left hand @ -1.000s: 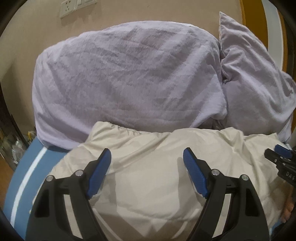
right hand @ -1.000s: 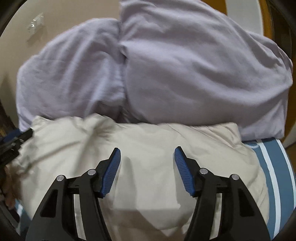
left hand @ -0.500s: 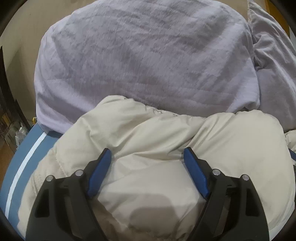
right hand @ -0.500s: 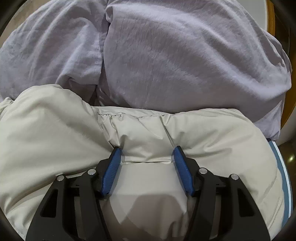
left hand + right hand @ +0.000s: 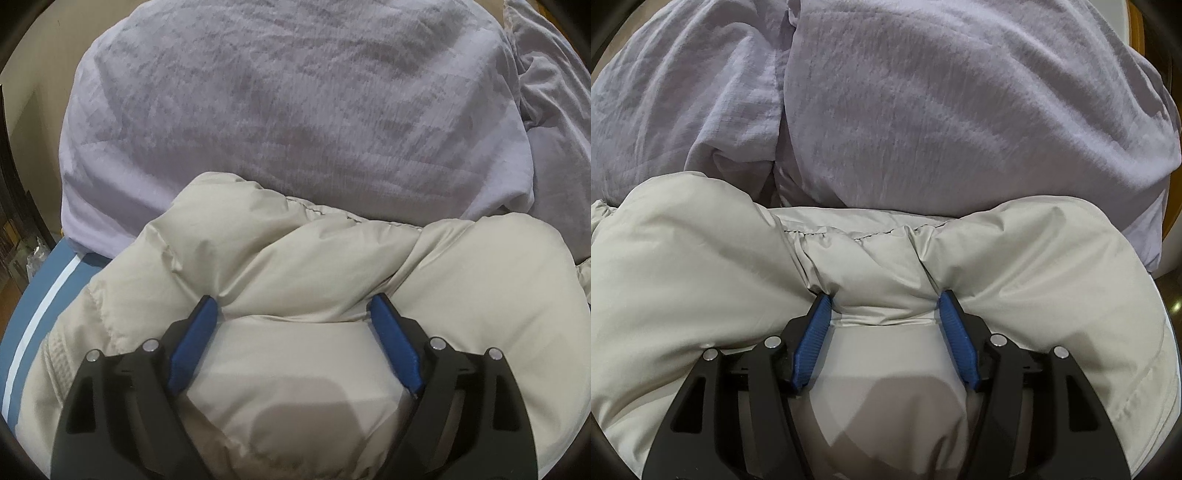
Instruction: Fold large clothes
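A puffy beige jacket (image 5: pixel 332 258) lies on the bed and fills the lower half of both views. My left gripper (image 5: pixel 292 301) presses its blue fingertips (image 5: pixel 207 306) down into the jacket's left part. Its jaws are opening, and a bulge of padding rises between them without being clamped. The right gripper (image 5: pixel 884 295) stands open over the jacket (image 5: pixel 701 258), its tips sunk into the fabric just below a stitched seam (image 5: pixel 849 232), with creases running from both tips. Neither gripper shows in the other's view.
Two lilac pillows (image 5: pixel 277 110) (image 5: pixel 554 92) lie right behind the jacket, touching its far edge; they also show in the right wrist view (image 5: pixel 960 110) (image 5: pixel 683 92). The blue sheet with a white stripe (image 5: pixel 48 288) shows at the left, beside dark furniture (image 5: pixel 11 221).
Both grippers came down and forward from above the jacket until their tips sank into it. The pillows grew larger. The right gripper left the left wrist view.
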`<action>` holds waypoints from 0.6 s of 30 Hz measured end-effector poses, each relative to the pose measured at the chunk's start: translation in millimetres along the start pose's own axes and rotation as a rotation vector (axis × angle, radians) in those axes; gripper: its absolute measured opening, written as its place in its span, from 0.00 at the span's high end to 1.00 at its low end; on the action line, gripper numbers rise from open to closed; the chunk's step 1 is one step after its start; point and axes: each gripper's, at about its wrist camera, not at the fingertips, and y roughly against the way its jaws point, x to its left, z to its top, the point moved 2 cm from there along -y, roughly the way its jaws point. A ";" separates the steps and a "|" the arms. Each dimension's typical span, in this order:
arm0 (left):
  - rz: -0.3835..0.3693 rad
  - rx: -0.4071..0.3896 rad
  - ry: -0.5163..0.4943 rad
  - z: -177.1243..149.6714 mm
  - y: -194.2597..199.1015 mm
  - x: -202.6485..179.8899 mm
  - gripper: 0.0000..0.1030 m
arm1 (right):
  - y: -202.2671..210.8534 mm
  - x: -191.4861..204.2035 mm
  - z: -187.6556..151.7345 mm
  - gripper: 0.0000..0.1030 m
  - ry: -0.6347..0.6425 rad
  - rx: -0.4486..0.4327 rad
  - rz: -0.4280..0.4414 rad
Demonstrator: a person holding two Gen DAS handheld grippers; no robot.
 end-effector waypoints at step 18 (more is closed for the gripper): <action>0.005 0.031 -0.005 -7.6 -17.7 0.1 0.15 | 6.6 -15.1 -7.5 0.38 -0.022 0.015 0.001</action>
